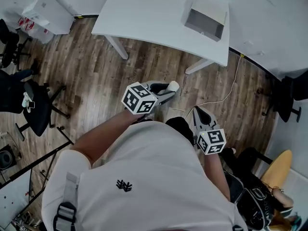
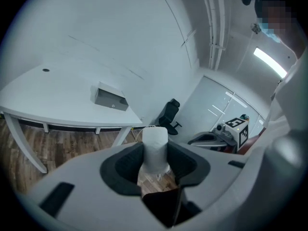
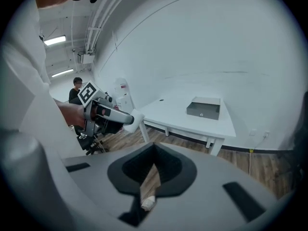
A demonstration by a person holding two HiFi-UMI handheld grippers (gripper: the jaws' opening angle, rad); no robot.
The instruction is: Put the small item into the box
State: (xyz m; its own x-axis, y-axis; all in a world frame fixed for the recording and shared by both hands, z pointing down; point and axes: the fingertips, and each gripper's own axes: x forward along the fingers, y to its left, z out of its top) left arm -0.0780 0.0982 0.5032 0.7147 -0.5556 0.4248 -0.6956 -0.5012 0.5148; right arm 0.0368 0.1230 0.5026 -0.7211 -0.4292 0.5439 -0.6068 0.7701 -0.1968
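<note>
Left gripper (image 1: pixel 163 89) clamped mid-body on small white item (image 2: pixel 155 150), well apart from the box (image 1: pixel 204 19) on table (image 1: pixel 144 13). Item judged light, slightly soft (crushable?); side grip suits. Right gripper (image 3: pixel 153 147) jaws together, empty.

Grey box (image 3: pixel 204 108) on white table (image 3: pixel 174 114)

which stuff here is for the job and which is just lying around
Job: small white item, held in left tongs; grey box; white table.
Lying about: black office chair; floor cable; yellow chair; right tongs, shut, empty.
</note>
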